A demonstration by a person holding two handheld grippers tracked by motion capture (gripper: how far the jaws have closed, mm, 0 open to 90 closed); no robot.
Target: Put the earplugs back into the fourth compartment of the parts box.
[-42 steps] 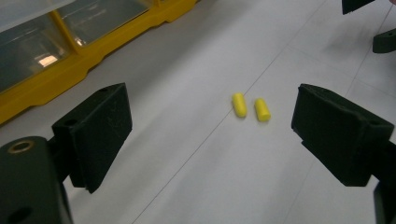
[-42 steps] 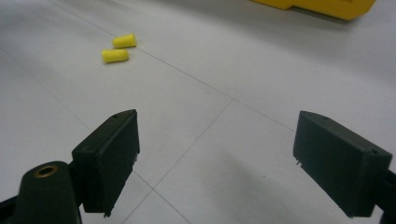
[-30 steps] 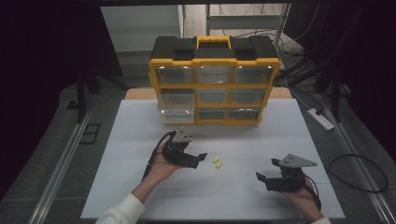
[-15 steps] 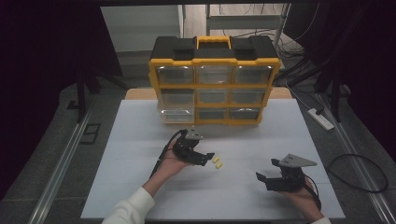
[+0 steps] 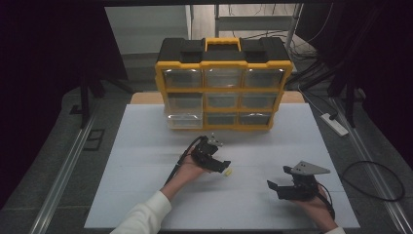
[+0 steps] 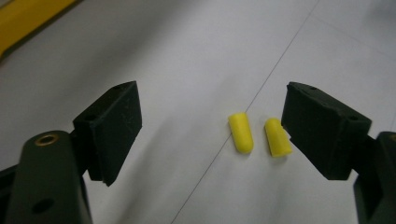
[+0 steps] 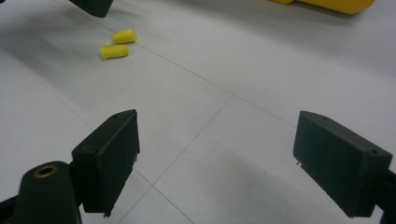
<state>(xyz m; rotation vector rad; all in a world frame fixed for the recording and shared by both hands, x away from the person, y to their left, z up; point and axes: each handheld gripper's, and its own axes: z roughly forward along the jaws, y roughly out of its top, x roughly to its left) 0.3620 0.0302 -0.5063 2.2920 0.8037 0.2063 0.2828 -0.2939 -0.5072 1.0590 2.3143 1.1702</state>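
Note:
Two small yellow foam earplugs [image 6: 241, 132] [image 6: 277, 136] lie side by side on the white tabletop, seen from above as a small yellow spot [image 5: 228, 172]. My left gripper [image 6: 210, 126] [image 5: 225, 168] hangs open right over them, its black jaws spread wide to either side, the right jaw almost at the nearer plug. My right gripper [image 7: 217, 154] [image 5: 273, 188] stands open near the front right of the table with bare tabletop between its jaws; in its view the earplugs [image 7: 119, 44] lie far off at the upper left.
A yellow and black drawer organiser [image 5: 223, 83] with clear drawers stands at the back of the white table [image 5: 146, 195]; its lower left drawer [image 5: 184, 121] sticks out a little. A power strip [image 5: 334, 124] and cables lie on the floor to the right.
My left gripper has moved right and forward across the table and now hovers over the earplugs. The right gripper has stayed where it was.

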